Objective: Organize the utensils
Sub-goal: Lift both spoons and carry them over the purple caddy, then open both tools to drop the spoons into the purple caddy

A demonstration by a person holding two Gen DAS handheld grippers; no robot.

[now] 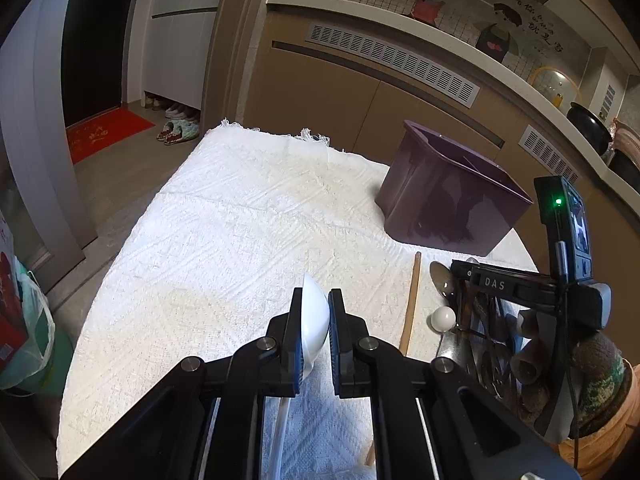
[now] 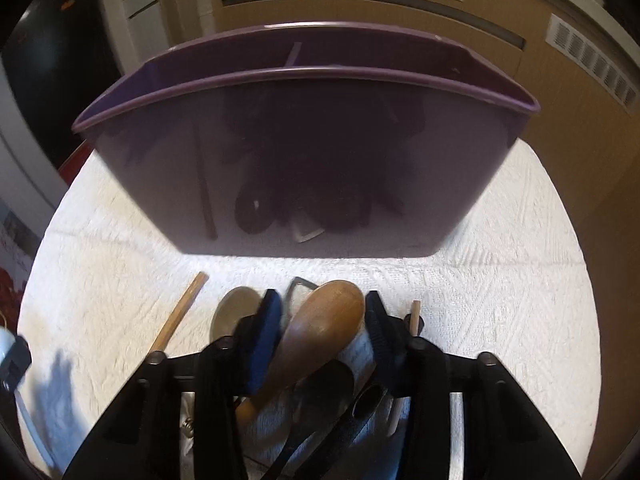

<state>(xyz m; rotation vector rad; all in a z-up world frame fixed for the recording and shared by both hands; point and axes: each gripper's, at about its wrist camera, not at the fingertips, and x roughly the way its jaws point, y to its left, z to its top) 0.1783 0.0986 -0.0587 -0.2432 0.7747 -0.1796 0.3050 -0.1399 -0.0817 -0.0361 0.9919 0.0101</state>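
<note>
Left gripper [image 1: 314, 320] is clenched on a white spoon [image 1: 314, 326]; right gripper [image 2: 320, 320] stands parted astride a wooden spoon [image 2: 320, 328], pads not visibly pressing. The purple divided bin [image 2: 304, 92] shows no sorted utensils inside, so most work remains. The wooden spoon lies on the cloth [image 2: 500, 300], bowl toward the bin, long axis along the fingers.

Home kitchen by the entryway, counter cabinets [image 1: 360, 92], cartoon wall tiles [image 1: 460, 8], slippers [image 1: 178, 132], red doormat [image 1: 104, 132]
</note>
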